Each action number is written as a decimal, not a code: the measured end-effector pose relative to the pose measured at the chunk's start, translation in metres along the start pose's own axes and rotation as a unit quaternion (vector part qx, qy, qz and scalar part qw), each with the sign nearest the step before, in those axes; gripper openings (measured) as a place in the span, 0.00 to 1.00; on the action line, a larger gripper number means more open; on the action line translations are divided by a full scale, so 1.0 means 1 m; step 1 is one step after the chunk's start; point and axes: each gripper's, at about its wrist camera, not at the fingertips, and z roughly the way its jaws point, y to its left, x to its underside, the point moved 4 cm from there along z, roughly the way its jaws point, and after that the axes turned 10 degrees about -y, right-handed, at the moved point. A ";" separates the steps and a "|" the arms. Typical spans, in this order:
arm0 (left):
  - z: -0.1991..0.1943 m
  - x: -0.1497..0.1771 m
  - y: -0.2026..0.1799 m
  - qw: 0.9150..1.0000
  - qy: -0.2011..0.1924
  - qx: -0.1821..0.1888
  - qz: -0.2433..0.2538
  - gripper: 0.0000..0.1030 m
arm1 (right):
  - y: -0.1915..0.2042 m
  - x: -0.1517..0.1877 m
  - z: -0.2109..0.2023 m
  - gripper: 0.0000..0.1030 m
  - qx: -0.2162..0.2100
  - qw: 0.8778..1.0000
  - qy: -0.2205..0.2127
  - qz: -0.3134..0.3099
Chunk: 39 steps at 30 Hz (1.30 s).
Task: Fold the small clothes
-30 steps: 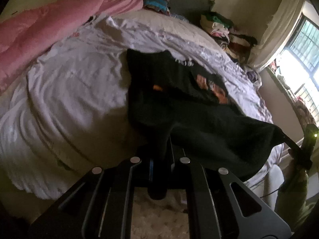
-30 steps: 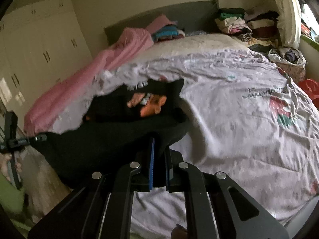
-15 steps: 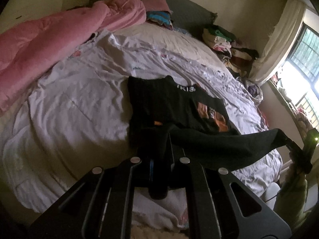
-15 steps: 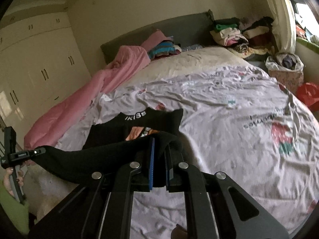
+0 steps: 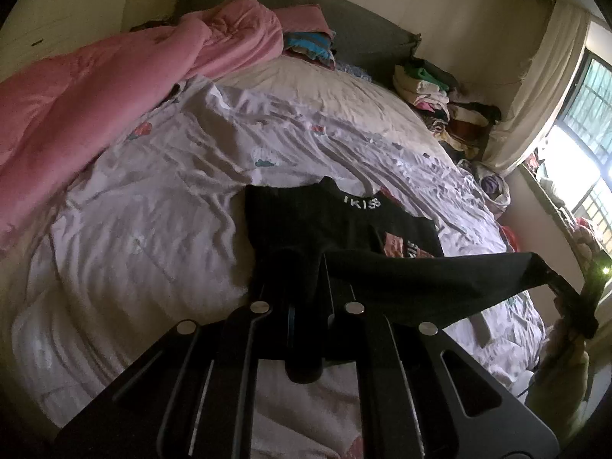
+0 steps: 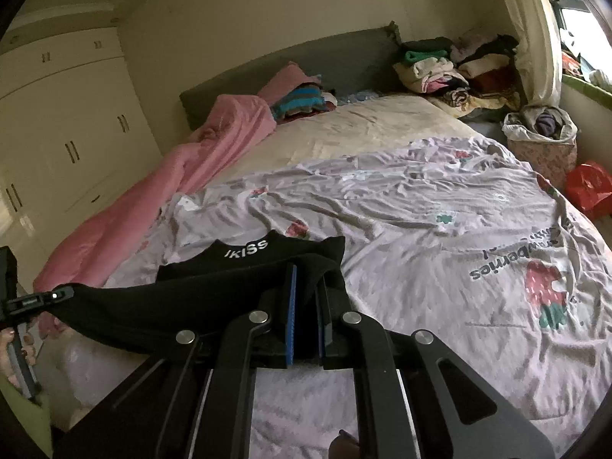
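Note:
A small black garment (image 5: 313,218) with white "IKISS" lettering at the neck and an orange print lies with its upper part on the lilac printed bedsheet (image 5: 153,210). Its lower hem is lifted and stretched between both grippers. My left gripper (image 5: 306,298) is shut on the hem's left corner. My right gripper (image 6: 306,298) is shut on the other corner, and it also shows at the right edge of the left wrist view (image 5: 566,298). The garment (image 6: 244,264) folds up toward its neck. The left gripper appears at the left of the right wrist view (image 6: 38,300).
A pink quilt (image 5: 76,107) runs along the bed's left side. Folded clothes (image 6: 306,99) lie by the grey headboard (image 6: 329,61). A pile of clothes (image 6: 451,65) sits at the far right corner, with a bag of laundry (image 6: 539,141) and a red bag (image 6: 589,187) beside the bed.
Both grippers have risen and moved forward over the bed with the hem. The hem has gone from hanging low to stretched taut above the garment's lower part, which now lies flatter.

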 end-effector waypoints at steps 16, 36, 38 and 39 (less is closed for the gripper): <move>0.063 -0.011 0.018 0.999 0.016 -0.045 0.008 0.02 | -0.002 -0.006 0.077 0.07 0.021 0.999 0.029 -0.029; 0.128 -0.010 0.034 0.995 0.042 -0.089 0.010 0.03 | -0.017 0.013 0.146 0.07 0.050 0.996 0.078 -0.020; 0.132 -0.009 0.036 0.995 0.045 -0.090 0.005 0.05 | -0.019 0.015 0.152 0.08 0.053 0.995 0.080 -0.017; 0.135 -0.009 0.038 0.995 0.047 -0.091 0.000 0.05 | -0.020 0.015 0.153 0.10 0.054 0.995 0.081 -0.015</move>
